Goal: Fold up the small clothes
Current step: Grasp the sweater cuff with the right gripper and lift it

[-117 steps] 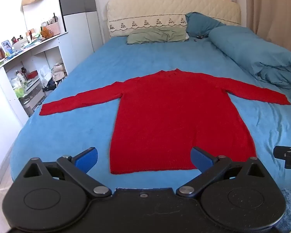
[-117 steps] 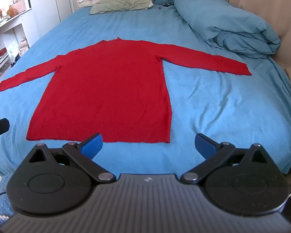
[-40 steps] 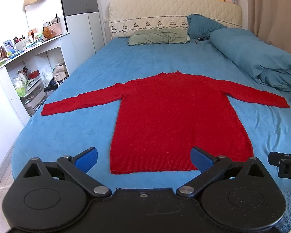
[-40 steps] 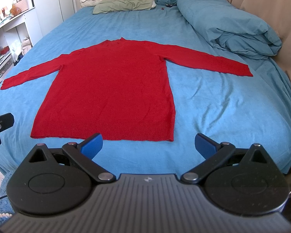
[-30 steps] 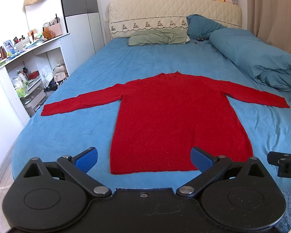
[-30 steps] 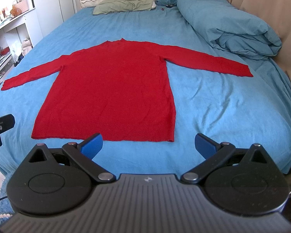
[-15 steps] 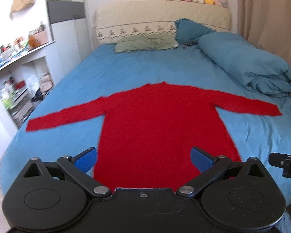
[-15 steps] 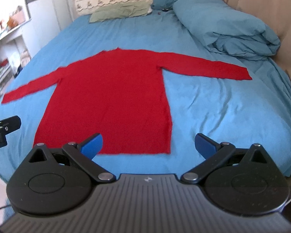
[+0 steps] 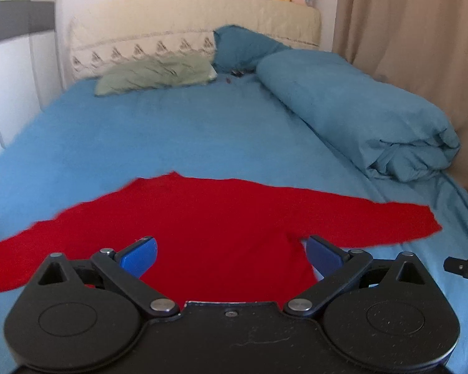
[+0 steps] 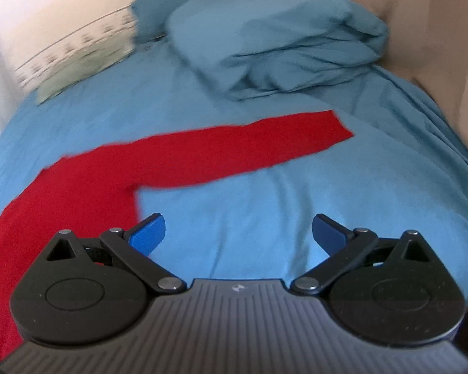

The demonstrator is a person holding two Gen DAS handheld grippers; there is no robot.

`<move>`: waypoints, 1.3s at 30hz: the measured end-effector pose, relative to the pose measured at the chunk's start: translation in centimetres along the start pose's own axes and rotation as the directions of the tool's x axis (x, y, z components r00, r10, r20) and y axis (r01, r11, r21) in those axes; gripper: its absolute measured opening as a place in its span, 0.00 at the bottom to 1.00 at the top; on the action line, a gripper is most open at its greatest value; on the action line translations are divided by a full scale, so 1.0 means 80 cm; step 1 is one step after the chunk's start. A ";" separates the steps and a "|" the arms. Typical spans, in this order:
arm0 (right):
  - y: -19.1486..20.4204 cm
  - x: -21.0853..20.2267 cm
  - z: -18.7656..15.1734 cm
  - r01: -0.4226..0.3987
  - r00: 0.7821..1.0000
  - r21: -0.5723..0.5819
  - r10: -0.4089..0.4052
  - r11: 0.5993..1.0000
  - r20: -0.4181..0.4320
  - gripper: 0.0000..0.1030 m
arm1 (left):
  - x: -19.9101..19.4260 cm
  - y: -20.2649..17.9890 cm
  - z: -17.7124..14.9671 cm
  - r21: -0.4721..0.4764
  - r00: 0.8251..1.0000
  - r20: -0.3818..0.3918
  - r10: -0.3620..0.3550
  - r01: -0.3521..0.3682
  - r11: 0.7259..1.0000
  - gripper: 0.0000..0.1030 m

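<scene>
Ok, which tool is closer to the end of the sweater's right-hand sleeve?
Right. The right tool hovers over bare sheet just short of that sleeve, facing its cuff. The left tool sits over the sweater body, farther from the cuff.

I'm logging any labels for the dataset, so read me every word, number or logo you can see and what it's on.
No readable words or numbers.
Right hand-held gripper: a small pale emblem on its ribbed body, no letters.
Black device at the left wrist view's right edge: pale marks, cut off and too small to read.
Red sweater: no print visible.
</scene>
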State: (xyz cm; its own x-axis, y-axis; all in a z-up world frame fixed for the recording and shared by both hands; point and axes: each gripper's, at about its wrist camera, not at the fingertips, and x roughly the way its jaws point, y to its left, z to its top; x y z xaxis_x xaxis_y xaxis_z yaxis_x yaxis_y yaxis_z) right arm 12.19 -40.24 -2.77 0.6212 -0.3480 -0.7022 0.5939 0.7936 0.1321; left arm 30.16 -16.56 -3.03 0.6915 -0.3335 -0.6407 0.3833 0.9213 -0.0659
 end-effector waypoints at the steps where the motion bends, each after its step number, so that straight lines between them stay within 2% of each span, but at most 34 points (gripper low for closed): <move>1: -0.010 0.023 0.009 0.018 1.000 0.021 -0.018 1.000 0.002 1.00 | 0.021 -0.004 0.007 -0.005 1.000 -0.013 0.002 -0.002 1.000 1.00; 7: -0.061 0.141 0.054 0.082 0.996 0.111 -0.079 0.990 -0.031 1.00 | 0.134 -0.022 0.040 -0.013 0.994 -0.099 0.041 -0.043 0.999 1.00; 10: -0.091 0.194 0.069 0.084 0.994 0.219 -0.067 0.972 -0.083 1.00 | 0.192 -0.023 0.046 -0.036 0.985 -0.169 0.047 -0.054 0.998 1.00; 14: -0.131 0.253 0.076 0.127 0.990 0.342 -0.098 0.931 -0.101 1.00 | 0.258 -0.028 0.038 -0.038 0.964 -0.253 0.079 -0.091 0.995 1.00; 18: -0.155 0.299 0.080 0.164 0.986 0.373 -0.138 0.913 -0.095 0.89 | 0.308 -0.031 0.029 -0.057 0.944 -0.313 0.101 -0.125 0.991 0.92; 21: -0.163 0.316 0.088 0.175 0.985 0.371 -0.165 0.912 -0.059 0.80 | 0.326 -0.034 0.026 -0.064 0.942 -0.314 0.120 -0.147 0.987 0.92; 24: -0.163 0.322 0.094 0.197 0.980 0.357 -0.196 0.913 -0.038 0.51 | 0.341 -0.037 0.028 -0.047 0.941 -0.308 0.136 -0.158 0.986 0.95; 25: -0.164 0.322 0.095 0.202 0.979 0.356 -0.201 0.912 -0.039 0.36 | 0.345 -0.036 0.030 -0.042 0.942 -0.306 0.140 -0.160 0.986 0.98; 28: -0.163 0.322 0.101 0.221 0.975 0.346 -0.219 0.912 -0.045 0.22 | 0.356 -0.030 0.030 -0.040 0.937 -0.325 0.131 -0.152 0.987 1.00; 31: -0.147 0.312 0.115 0.245 0.969 0.281 -0.245 0.928 -0.038 0.20 | 0.353 -0.028 0.036 -0.021 0.935 -0.337 0.111 -0.125 0.992 1.00; 33: -0.131 0.298 0.127 0.229 0.972 0.248 -0.234 0.941 -0.008 0.20 | 0.345 -0.019 0.040 -0.020 0.932 -0.349 0.092 -0.106 0.994 1.00; 35: -0.102 0.279 0.145 0.187 0.980 0.210 -0.198 0.960 0.034 0.20 | 0.329 -0.003 0.049 -0.030 0.936 -0.341 0.093 -0.110 0.993 1.00; 39: -0.019 0.244 0.181 0.040 0.992 0.142 -0.056 0.989 0.110 0.20 | 0.271 0.051 0.070 -0.046 0.962 -0.262 0.080 -0.095 0.994 1.00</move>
State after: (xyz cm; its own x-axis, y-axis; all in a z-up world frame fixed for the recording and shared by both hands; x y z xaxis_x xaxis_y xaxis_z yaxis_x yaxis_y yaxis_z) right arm 30.85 -55.47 -6.57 0.6395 -0.4447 -0.6271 0.6849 0.7001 0.2019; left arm 50.14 -21.18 -12.89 0.5349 -0.1946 -0.8222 0.2872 0.9571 -0.0397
